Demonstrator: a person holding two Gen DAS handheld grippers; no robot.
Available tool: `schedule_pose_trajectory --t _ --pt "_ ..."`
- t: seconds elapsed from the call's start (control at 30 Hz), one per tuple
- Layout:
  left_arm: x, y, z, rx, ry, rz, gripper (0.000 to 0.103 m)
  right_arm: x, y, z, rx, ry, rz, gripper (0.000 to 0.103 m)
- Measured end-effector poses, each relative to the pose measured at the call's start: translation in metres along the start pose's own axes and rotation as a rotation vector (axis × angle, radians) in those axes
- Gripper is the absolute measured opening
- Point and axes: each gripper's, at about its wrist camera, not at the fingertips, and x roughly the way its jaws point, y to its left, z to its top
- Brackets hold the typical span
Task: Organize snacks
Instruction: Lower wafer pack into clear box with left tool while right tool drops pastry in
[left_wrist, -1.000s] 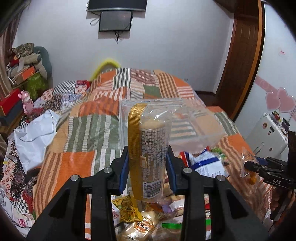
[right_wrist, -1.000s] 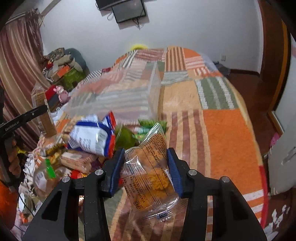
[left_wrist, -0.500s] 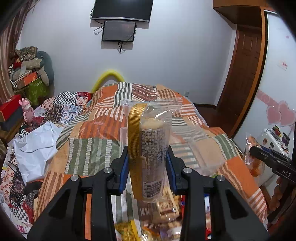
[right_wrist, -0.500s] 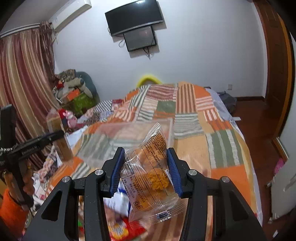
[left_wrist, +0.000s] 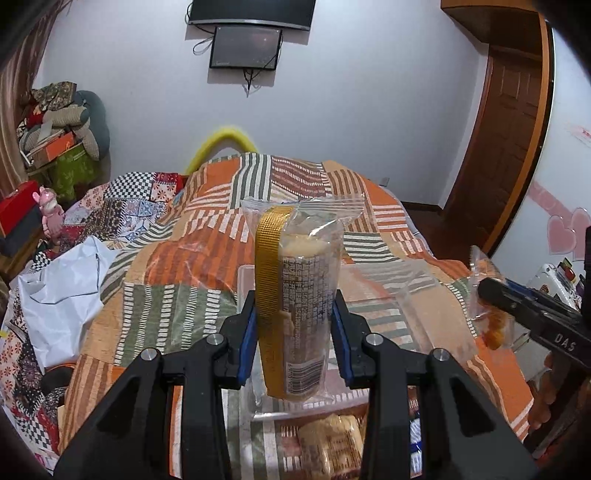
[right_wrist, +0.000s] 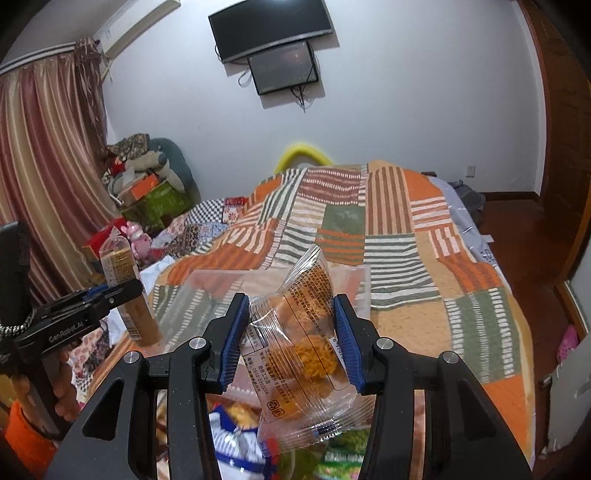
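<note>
One patchwork bed (right_wrist: 424, 280) carries a clear plastic bin (right_wrist: 207, 291), nothing visible inside it. Beside its near wall, loose snack packets (right_wrist: 236, 439) lie heaped. Above, the left gripper (left_wrist: 293, 332) is clamped on an upright biscuit sleeve (left_wrist: 299, 295); the right gripper (right_wrist: 290, 343) pinches an orange noodle-snack packet (right_wrist: 303, 347).

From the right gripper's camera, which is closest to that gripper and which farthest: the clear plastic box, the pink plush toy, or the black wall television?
1. Clear plastic box, just beyond the right gripper, on the bed.
2. Pink plush toy, off to the left beside the bed.
3. Black wall television, high on the far wall.
</note>
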Motion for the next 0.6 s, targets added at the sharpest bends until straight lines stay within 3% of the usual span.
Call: schedule_pose_trajectory --t 0.27,0.5,0.6 --pt "0.042 -0.006 -0.005 0.047 0.094 0.012 0.036 0.039 0.004 0.004 -0.028 0.073 -0.024 0.044" --pt "0.068 -0.001 -0.014 0.036 0.182 -0.01 0.036 0.069 0.007 0.0 -0.089 0.162 -0.067 0.044" --pt "0.074 0.0 -0.016 0.033 0.206 -0.004 0.036 0.072 0.009 -0.004 -0.106 0.195 -0.048 0.044"
